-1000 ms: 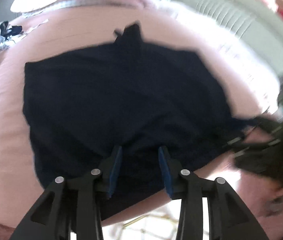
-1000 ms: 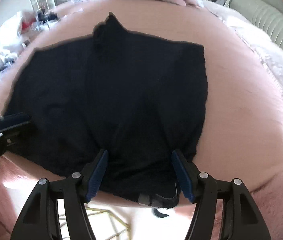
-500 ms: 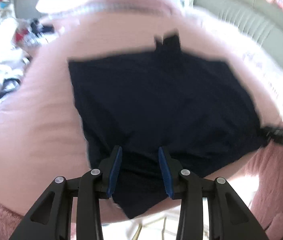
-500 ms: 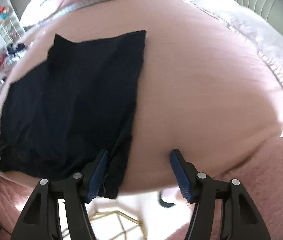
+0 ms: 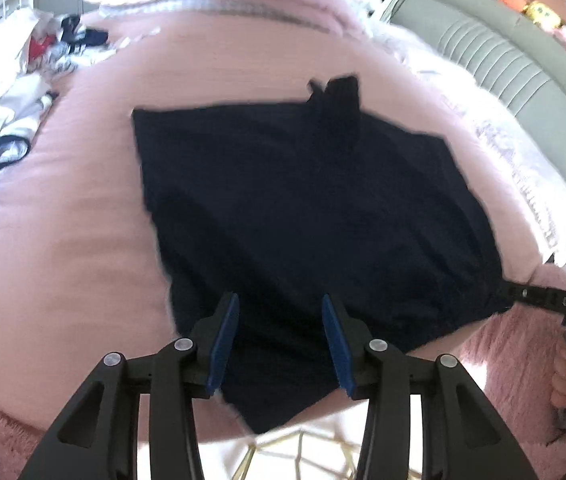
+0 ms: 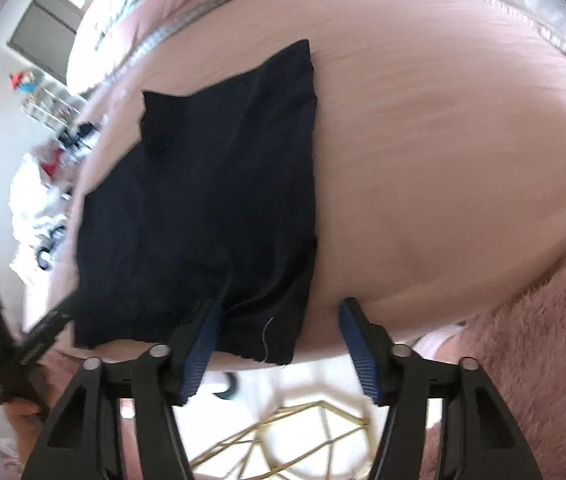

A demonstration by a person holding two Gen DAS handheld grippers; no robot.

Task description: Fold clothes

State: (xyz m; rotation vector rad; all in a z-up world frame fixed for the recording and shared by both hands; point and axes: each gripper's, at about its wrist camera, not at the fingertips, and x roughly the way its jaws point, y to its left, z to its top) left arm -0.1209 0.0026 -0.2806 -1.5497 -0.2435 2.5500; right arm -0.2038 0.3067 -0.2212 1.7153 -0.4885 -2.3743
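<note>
Here, the left tool (image 5: 279,340) and the right tool (image 6: 279,344) stood wide apart over the near hem, gripping nothing. The black garment (image 5: 303,220) lay flat on the pink bed (image 5: 63,220), apparently part-folded; further folds seemingly remained.

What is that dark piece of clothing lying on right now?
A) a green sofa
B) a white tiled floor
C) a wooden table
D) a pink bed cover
D: the black garment lies spread flat on the pink bed cover, with pink fabric showing around its edges in both wrist views, and both grippers open near its front edge.
</note>
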